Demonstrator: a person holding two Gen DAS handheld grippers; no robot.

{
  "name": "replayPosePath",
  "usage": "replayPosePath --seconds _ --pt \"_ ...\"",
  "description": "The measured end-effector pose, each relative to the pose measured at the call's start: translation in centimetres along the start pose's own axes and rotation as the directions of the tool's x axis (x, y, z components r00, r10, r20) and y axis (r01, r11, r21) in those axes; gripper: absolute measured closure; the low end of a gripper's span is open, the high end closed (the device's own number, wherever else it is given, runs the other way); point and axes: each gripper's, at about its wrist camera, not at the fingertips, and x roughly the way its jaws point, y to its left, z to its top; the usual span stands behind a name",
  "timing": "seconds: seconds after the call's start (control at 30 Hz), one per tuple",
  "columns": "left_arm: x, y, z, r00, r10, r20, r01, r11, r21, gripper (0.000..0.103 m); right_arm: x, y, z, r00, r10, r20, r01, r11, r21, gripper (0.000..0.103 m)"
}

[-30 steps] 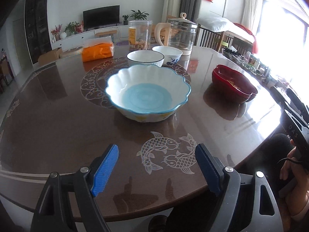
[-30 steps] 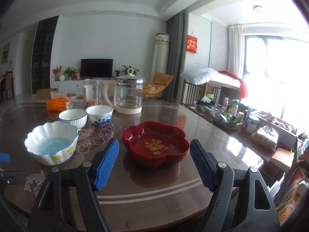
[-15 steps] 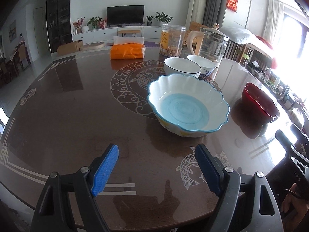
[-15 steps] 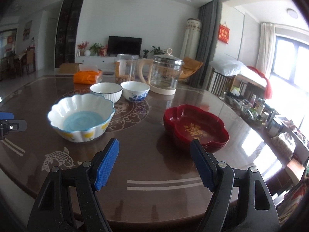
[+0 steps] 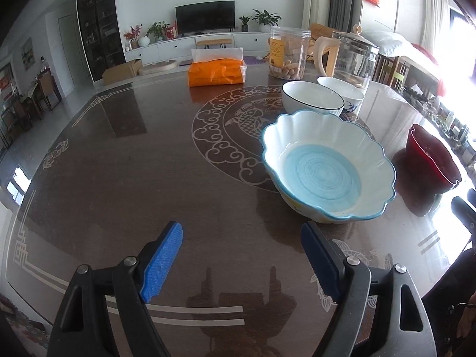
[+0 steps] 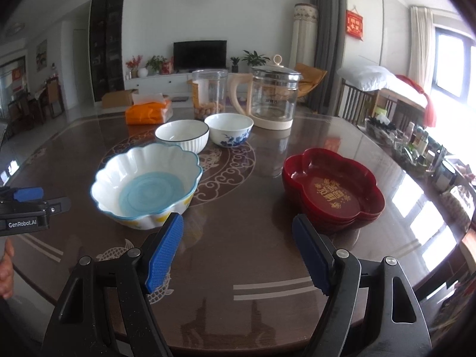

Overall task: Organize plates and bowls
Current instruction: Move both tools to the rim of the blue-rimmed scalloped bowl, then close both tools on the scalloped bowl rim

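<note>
Crockery is spread over the glossy worktop (image 6: 238, 253): a scalloped bowl (image 6: 147, 186), two small bowls (image 6: 182, 134) behind it, stacked red plates (image 6: 333, 192) well apart. Glazed, stiff and breakable — a rim pinch is judged safest. Left tongs (image 5: 241, 257) and right tongs (image 6: 237, 251) are spread, empty. The plates' gold print is shown only in the right view — the left shows them edge-on.

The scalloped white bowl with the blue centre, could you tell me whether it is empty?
Empty: the scalloped white bowl shows its bare blue bottom in both views.
</note>
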Motion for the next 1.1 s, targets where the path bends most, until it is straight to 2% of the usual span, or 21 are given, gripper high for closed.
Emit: replayPosePath --seconds 0.07,0.17,0.3,0.4,0.47,0.53,0.57,0.6,0.67,0.73,0.8,0.93,1.1 --pt "0.5 0.7 0.7 0.999 -0.05 -0.017 0.05 0.999 -0.02 0.022 1.0 -0.1 0.5 0.997 0.057 -0.048 -0.055 0.998 0.031 0.024" --pt "2.1 2.1 2.7 0.98 -0.188 -0.065 0.182 0.979 -0.089 0.022 3.1 -0.7 2.0 0.988 0.098 -0.117 -0.088 0.992 0.085 0.024" --pt "4.8 1.7 6.0 0.982 -0.176 -0.073 0.172 0.983 -0.063 0.022 7.1 -0.2 4.9 0.967 0.154 -0.202 -0.134 0.985 0.107 0.025" --pt "7.1 1.2 7.7 0.971 -0.217 -0.104 0.209 0.974 -0.082 0.03 10.4 1.3 6.0 0.95 0.179 -0.254 -0.158 0.982 0.099 0.025" --pt "8.6 0.8 8.3 0.966 -0.222 -0.135 0.211 0.973 -0.09 0.043 12.5 2.1 6.0 0.933 0.197 -0.3 -0.171 0.979 0.111 0.036" --pt "9.6 0.3 8.3 0.962 -0.22 -0.159 0.208 0.974 -0.088 0.05 14.6 2.4 5.7 0.912 0.208 -0.353 -0.17 0.976 0.137 0.077" --pt "9.9 0.1 8.2 0.961 -0.22 -0.169 0.208 0.975 -0.085 0.054 15.3 2.4 5.5 0.906 0.208 -0.37 -0.161 0.975 0.153 0.08" --pt "10.2 -0.1 8.1 0.958 -0.223 -0.178 0.211 0.974 -0.082 0.058 15.8 2.3 5.3 0.903 0.208 -0.376 -0.155 0.974 0.166 0.078" --pt "10.7 -0.5 7.8 0.951 -0.233 -0.202 0.222 0.972 -0.075 0.076 16.5 2.2 5.1 0.896 0.215 -0.388 -0.157 0.972 0.178 0.077" --pt "11.2 -0.8 7.4 0.94 -0.26 -0.221 0.247 0.965 -0.086 0.089 17.1 2.1 4.8 0.883 0.242 -0.403 -0.172 0.964 0.203 0.084" --pt "11.1 -0.9 7.2 0.945 -0.251 -0.21 0.238 0.967 -0.087 0.089 17.3 2.0 4.7 0.873 0.278 -0.401 -0.195 0.952 0.235 0.09" --pt "10.7 -0.8 6.9 0.939 -0.271 -0.212 0.252 0.961 -0.115 0.09 16.9 1.7 4.7 0.871 0.287 -0.398 -0.195 0.947 0.257 0.091" --pt "8.7 -2.2 6.0 0.94 -0.281 -0.194 0.269 0.959 -0.084 0.09 15.3 0.7 4.1 0.87 0.301 -0.391 -0.201 0.94 0.276 0.091"
